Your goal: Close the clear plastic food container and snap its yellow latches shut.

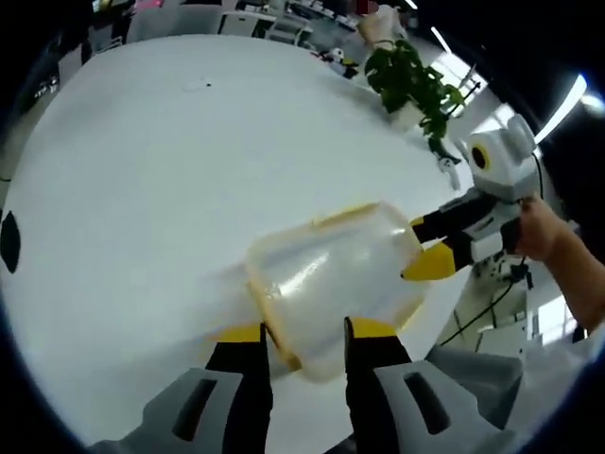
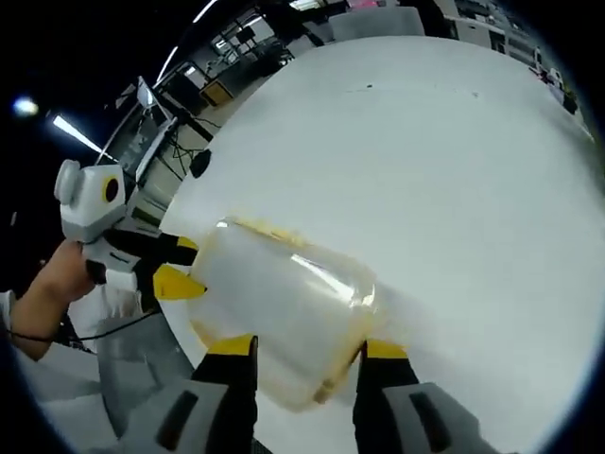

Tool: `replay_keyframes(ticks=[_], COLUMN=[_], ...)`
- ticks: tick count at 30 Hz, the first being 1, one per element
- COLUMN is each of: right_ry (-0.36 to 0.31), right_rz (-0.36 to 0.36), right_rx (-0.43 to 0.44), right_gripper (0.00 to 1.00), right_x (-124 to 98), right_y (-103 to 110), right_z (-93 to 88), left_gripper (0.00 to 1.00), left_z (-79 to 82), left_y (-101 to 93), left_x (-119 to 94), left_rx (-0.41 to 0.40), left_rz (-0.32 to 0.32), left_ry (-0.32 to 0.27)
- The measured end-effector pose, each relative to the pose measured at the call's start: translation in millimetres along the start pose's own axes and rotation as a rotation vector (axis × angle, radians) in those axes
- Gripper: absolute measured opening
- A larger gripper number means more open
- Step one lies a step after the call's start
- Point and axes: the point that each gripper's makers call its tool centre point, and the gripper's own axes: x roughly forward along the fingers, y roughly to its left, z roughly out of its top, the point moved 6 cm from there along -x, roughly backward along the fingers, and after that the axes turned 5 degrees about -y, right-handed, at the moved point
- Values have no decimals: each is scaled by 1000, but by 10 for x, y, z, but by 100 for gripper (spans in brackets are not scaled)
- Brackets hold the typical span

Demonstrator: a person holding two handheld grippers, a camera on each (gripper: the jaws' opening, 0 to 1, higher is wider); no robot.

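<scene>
Near the desk (image 1: 142,189) edge, I flank the clear container (image 1: 331,284) with the left gripper (image 1: 304,342) and right gripper (image 2: 307,355), fingers spread against its ends; lid looks seated, yellow latches apparently still unsnapped.

You have the clear plastic food container (image 1: 336,284) lying near the edge of the white bench (image 1: 142,189), tipped so one broad, glossy face looks toward you in the left gripper view. Its walls are cloudy-transparent with rounded corners, and a yellow trim (image 1: 345,214) runs along the rim on its far and near sides. In the right gripper view you see the same container (image 2: 284,317) as a rounded, milky box with a bright glare streak across it and yellow showing along its upper edge (image 2: 269,230) and lower corner. Whether its latches are snapped, you cannot tell.
</scene>
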Motion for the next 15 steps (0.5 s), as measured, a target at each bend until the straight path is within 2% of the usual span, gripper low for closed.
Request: replay_keyframes(ticks=[12,14,15], right_ry=[-47,-54,-47], right_rz=[-7,-7,-4], right_rx=[10,-3,-42], right_gripper=[41,43,44], right_x=[37,53,57], right_y=[108,126,118], right_z=[-123,-135,-137], left_gripper=[28,28,29], left_z=[53,64,74], left_y=[-15,-28,-35], left_x=[-2,0,16], left_rx=[3,14,14], left_rz=[-8,-10,-10], left_ry=[-17,-12,-11])
